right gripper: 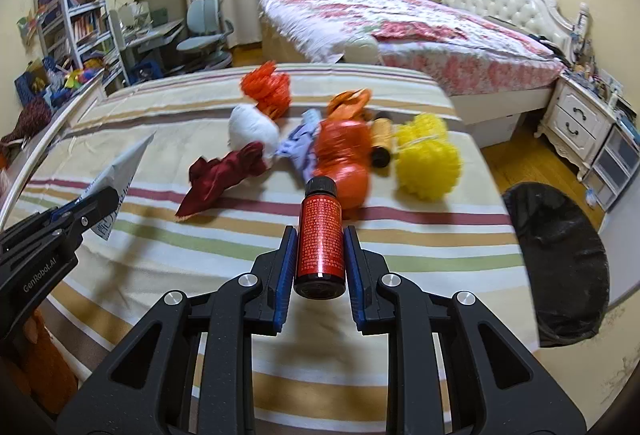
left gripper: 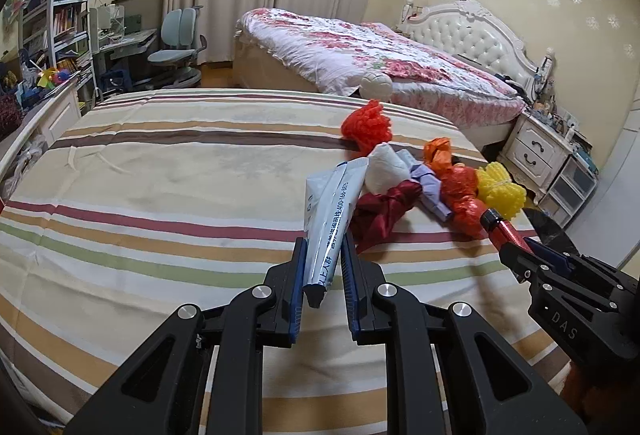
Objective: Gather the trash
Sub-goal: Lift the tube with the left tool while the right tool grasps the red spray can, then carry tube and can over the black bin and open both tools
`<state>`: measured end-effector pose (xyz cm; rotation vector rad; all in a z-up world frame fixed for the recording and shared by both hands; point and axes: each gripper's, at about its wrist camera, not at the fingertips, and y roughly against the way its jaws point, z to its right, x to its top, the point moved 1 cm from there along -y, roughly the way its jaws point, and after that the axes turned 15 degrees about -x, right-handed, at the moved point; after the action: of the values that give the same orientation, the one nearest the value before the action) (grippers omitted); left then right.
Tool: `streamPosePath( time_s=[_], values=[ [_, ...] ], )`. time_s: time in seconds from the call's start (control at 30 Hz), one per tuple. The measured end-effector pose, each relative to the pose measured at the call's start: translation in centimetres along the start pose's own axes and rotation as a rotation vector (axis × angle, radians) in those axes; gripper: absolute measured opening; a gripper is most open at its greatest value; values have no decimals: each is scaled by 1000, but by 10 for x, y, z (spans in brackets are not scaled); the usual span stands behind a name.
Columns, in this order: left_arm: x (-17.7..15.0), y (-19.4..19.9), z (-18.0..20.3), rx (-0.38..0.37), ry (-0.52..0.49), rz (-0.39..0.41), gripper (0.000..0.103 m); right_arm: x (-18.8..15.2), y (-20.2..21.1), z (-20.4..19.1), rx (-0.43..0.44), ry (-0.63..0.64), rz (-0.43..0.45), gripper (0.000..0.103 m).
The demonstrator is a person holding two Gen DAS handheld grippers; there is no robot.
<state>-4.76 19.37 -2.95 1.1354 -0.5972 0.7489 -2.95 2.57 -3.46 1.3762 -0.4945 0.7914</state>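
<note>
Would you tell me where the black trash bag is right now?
In the right wrist view, the black trash bag sits on the floor off the striped bed's right edge, below the white nightstand.

2 grippers: left gripper (left gripper: 324, 255), right gripper (right gripper: 320, 247). 1 tube (left gripper: 332, 219), 2 bottles: red bottle (right gripper: 320, 235), amber bottle (right gripper: 381, 139). 1 yellow mesh wad (right gripper: 428, 159), 1 bin bag (right gripper: 560, 263).

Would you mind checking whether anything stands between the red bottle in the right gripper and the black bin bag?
Nothing visible does. The right gripper holds the red bottle above the striped bed; the black bin bag stands open beside the bed, to the right.
</note>
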Motion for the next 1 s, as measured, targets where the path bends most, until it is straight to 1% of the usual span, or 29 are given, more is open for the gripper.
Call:
streamPosePath(
  time_s=[0.07, 0.2, 0.4, 0.57, 0.73, 1.0],
  values=[
    [3, -1, 12, -21, -16, 4, 18, 2, 2, 12, -7, -23, 5, 23],
    [8, -8, 37, -69, -49, 8, 18, 3, 5, 38, -47, -64, 21, 23],
    [16, -26, 76, -141, -102, -7, 18, 3, -4, 87, -135, -127, 25, 23],
    [20, -52, 113, -211, -135, -35, 18, 0, -15, 128, -200, -182, 18, 23],
    [22, -81, 152, -264, -182, -66, 18, -6, -33, 167, -255, -237, -5, 23],
    [17, -125, 205, -335, -232, -122, 18, -22, -63, 215, -311, -304, -57, 23]
  ],
)
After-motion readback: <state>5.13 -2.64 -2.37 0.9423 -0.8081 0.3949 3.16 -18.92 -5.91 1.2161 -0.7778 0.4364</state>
